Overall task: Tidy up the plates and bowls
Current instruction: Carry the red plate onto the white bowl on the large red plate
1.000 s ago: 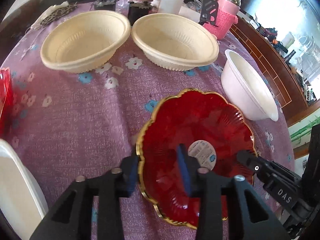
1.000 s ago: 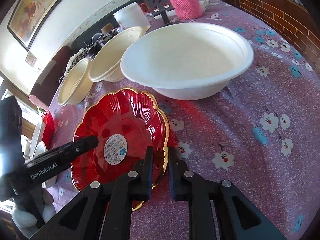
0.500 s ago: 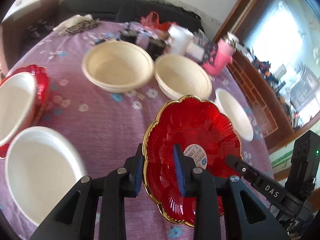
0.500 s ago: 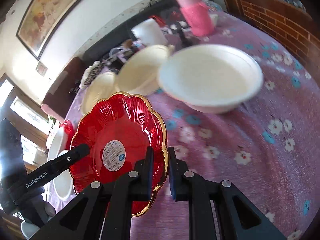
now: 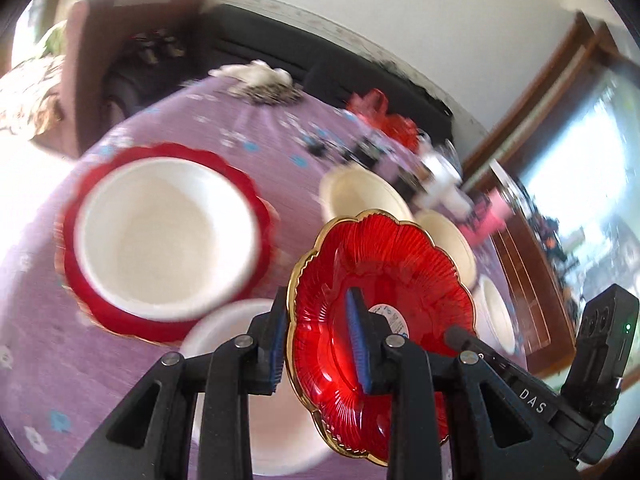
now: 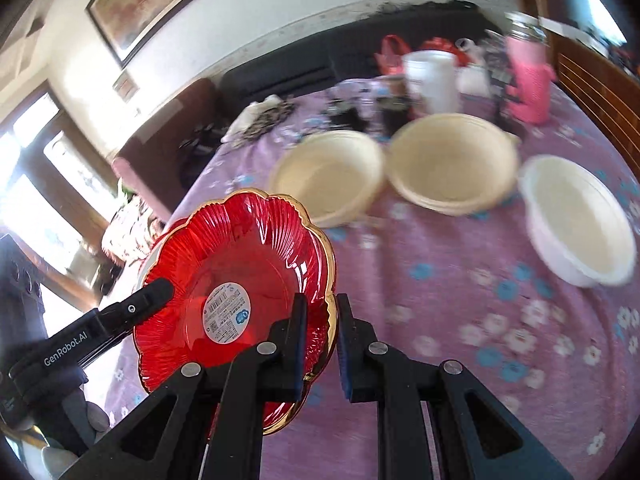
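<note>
- The table [image 6: 460, 312] had a purple cloth with little flowers on it
- A white bowl [image 5: 164, 236] sat inside another red plate [image 5: 120, 320] on the left side of the table, seen from the left wrist
- Two cream bowls [image 6: 452, 164] stood side by side at the far part of the table, and one more white bowl [image 6: 576, 220] stood to the right of them
- The red plate [image 6: 236, 264] with a gold rim was up in the air above the table, tilted, with a round sticker in its middle
- The left gripper [image 5: 320, 340] squeezed the plate's left rim between its blue pads
- The right gripper [image 6: 322, 344] pinched the plate's right rim, its fingers nearly closed
</note>
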Demonstrator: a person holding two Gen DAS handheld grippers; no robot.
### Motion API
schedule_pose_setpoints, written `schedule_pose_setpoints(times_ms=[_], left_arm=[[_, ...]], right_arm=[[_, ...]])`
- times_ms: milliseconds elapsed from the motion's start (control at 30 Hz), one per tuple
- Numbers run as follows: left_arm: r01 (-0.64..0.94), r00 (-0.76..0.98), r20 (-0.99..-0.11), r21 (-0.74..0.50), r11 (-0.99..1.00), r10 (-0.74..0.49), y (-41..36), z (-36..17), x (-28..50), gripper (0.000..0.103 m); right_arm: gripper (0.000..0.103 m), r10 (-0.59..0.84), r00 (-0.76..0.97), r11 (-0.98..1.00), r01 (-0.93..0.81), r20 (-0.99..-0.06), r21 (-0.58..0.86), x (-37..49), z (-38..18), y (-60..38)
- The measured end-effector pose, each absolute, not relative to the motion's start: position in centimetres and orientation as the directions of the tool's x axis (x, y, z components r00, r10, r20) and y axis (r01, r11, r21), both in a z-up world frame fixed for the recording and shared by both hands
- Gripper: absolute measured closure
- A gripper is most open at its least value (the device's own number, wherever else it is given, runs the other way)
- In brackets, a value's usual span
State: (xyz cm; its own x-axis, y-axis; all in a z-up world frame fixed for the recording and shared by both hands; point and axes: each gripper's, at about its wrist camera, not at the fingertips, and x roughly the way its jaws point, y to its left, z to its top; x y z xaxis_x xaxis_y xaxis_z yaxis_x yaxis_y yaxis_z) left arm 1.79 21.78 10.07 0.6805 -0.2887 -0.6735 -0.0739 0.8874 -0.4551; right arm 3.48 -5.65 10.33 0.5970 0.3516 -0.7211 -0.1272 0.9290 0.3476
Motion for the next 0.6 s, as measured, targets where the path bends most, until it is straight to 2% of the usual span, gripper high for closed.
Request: schedule_pose_setpoints(times_ms=[367,600], left_arm=[[-0.25,0.724,-0.672,-0.465,0.849,-0.155,33.1,9.2,2.9,0.076],[-0.302,0.698,-0.703,-0.463,0.833,-0.138,36.2,6.7,4.8,0.076]], right_arm=[[0.088,0.415,0.535,0.909,-0.269,-0.736,0.318,8.6,10.0,7.0],[0.088,0.412,0.491,0.908,-0.293,-0.768,0.299,11.6,7.8,11.0]])
